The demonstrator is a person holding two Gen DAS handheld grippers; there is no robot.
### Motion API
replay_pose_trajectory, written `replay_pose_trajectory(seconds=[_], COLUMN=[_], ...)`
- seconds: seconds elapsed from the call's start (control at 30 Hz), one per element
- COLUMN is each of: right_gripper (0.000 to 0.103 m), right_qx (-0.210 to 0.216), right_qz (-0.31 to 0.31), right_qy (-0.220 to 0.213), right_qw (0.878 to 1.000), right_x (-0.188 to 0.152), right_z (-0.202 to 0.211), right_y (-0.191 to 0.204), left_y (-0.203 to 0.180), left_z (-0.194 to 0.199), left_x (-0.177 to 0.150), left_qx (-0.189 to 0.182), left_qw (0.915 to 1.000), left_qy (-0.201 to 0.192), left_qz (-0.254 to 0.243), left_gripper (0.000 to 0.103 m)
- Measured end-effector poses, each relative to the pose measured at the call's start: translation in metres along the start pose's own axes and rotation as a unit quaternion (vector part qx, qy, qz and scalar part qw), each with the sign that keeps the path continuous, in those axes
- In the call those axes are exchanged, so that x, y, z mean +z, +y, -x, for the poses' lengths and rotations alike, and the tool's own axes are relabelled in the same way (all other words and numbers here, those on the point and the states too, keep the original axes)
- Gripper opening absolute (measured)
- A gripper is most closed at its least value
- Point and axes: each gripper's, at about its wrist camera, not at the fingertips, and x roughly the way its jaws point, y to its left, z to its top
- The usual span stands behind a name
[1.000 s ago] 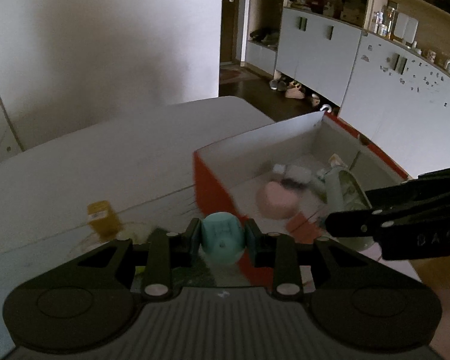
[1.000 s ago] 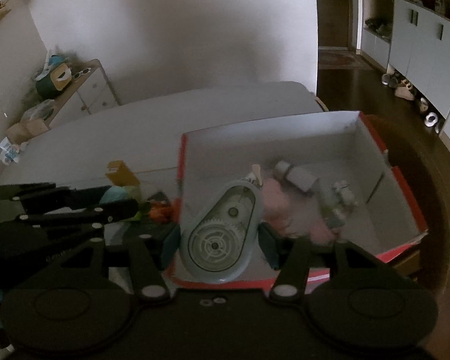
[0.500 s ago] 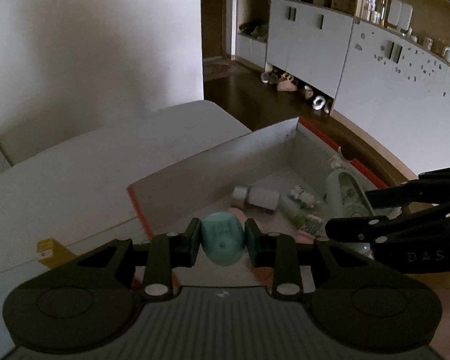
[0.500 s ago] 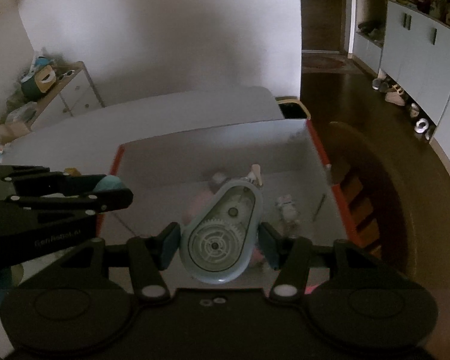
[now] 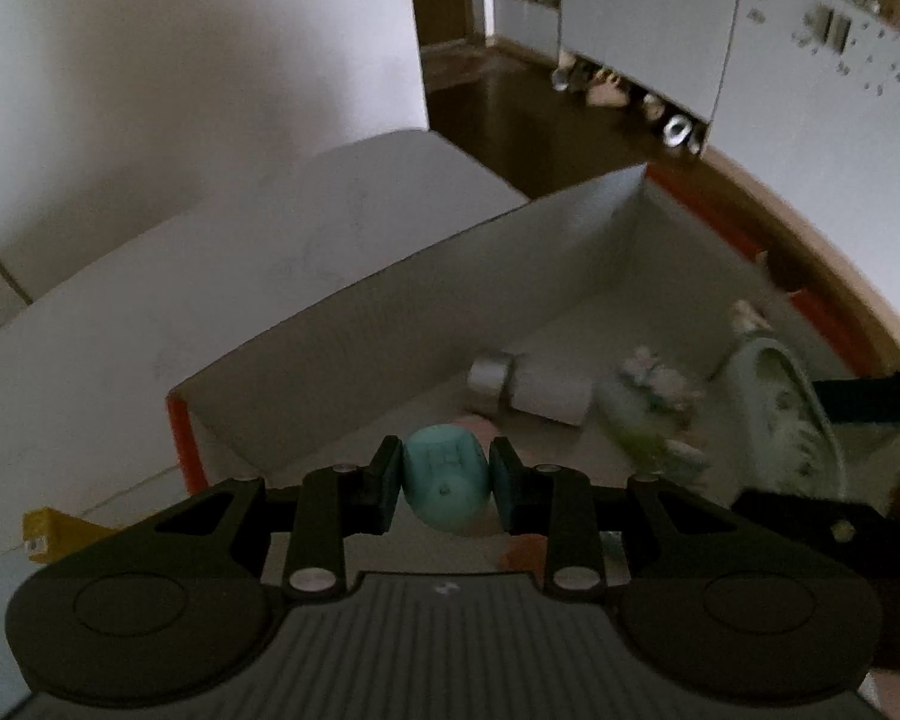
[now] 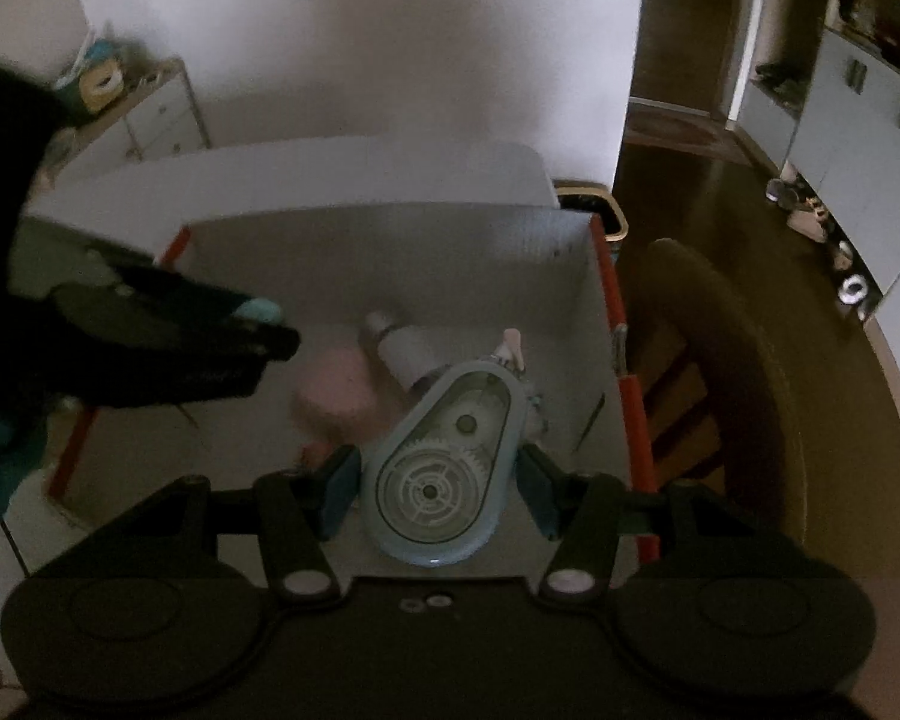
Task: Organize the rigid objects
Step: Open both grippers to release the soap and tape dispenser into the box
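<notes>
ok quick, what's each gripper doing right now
left gripper: shut on the small round teal plastic object.
right gripper: shut on the pale blue oval correction tape dispenser.

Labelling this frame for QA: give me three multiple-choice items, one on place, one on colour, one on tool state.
1. Where does the white cylindrical bottle with the silver cap lie?
A. inside the open red-edged cardboard box
B. on the floor
C. on a shelf

2. What colour is the small rounded object in the left tool?
A. red
B. teal
C. black

3. What is the right tool doing?
A. hanging open and empty
B. gripping a pen
C. closed on the pale blue correction-tape dispenser with clear gears

Key: 1 A, the bottle rests on the box floor; 2 B, it shows teal between the pads; 3 C, both pads press the dispenser's sides.
</notes>
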Motion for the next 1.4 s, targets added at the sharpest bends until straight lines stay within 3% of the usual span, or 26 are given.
replay_pose_trajectory(seconds=[0.27,0.5,0.97,1.4], right_gripper=[0.056,0.056,0.056,0.064], right_qx=[-0.010,-0.006,-0.001,-0.005], right_qz=[0.070,0.093,0.092,0.081], right_qy=[0.016,0.032,0.044,0.035], right_qw=[0.997,0.995,0.995,0.996], right_x=[0.002,0.004,0.002,0.001], right_z=[-0.028,-0.049,-0.058,-0.051], right_y=[-0.002,-0.004,-0.004,-0.004], left_y=[-0.006,-0.006,-0.006,0.000], left_z=[-0.039,-0.059,-0.057,-0.041], left_x=[0.010,0.012,0.009,0.001], left_qx=[0.028,0.042,0.043,0.021], left_qw=[0.9990,0.9974,0.9976,0.9984], left_qy=[0.035,0.058,0.052,0.044], left_qz=[-0.008,-0.004,0.009,0.028], left_gripper=[0.031,0.031,0.031,0.031])
